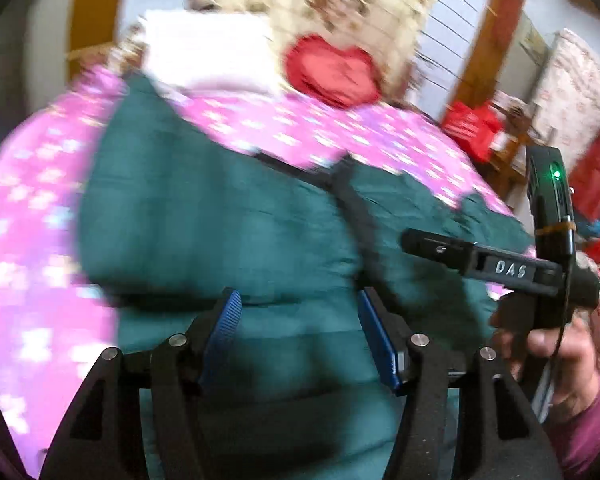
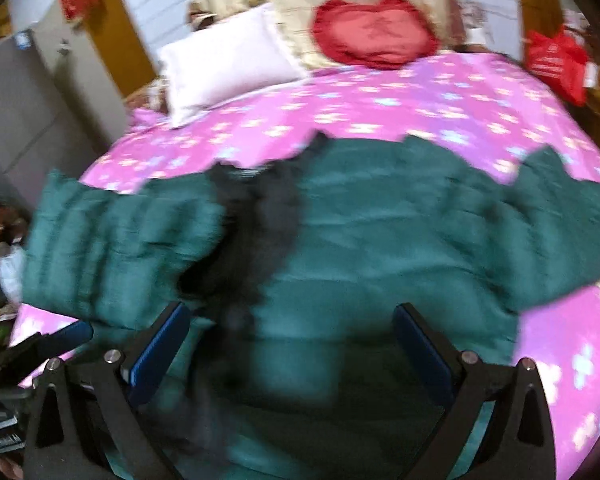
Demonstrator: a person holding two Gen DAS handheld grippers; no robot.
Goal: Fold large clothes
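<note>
The left gripper (image 1: 300, 320) has its blue fingers (image 1: 228, 320) spread, nothing pinched between them, above the green padded jacket (image 1: 220, 220). The right gripper (image 2: 292, 340) likewise holds its fingers (image 2: 420, 344) wide apart over the same jacket (image 2: 380, 232). The jacket lies spread across the near edge of the bed (image 2: 380, 96) with its pink flowered cover. At the head end rest a white pillow (image 2: 228, 68) and a red heart cushion (image 2: 374, 32).

A dark green quilted jacket (image 2: 380, 232) with black lining lies on pink white-flowered bedding (image 2: 380, 96); far off, a red heart-shaped cushion (image 2: 374, 32).
</note>
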